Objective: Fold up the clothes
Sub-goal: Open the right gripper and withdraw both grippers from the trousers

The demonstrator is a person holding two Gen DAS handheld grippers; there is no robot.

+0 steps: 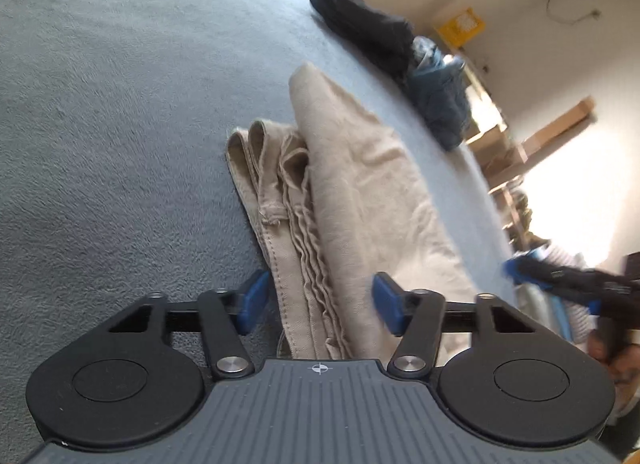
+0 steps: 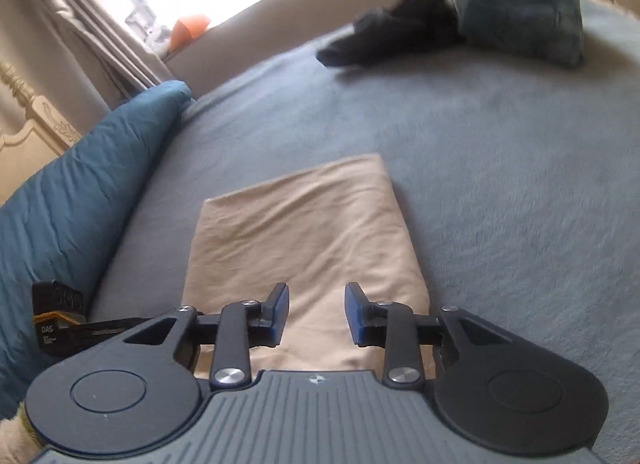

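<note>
Your left claw [image 1: 316, 306] straddles the stacked edges of the folded beige garment [image 1: 360, 200] on the bed [image 1: 120, 104], pads not visibly pinching, likely to pin the fold, while your right claw [image 2: 317, 314] hangs released above it, holding nothing.

You are not getting any readable text here: the black tag [image 2: 60, 318] beside the blue pillow [image 2: 80, 200] is showing only blurred marks.
</note>
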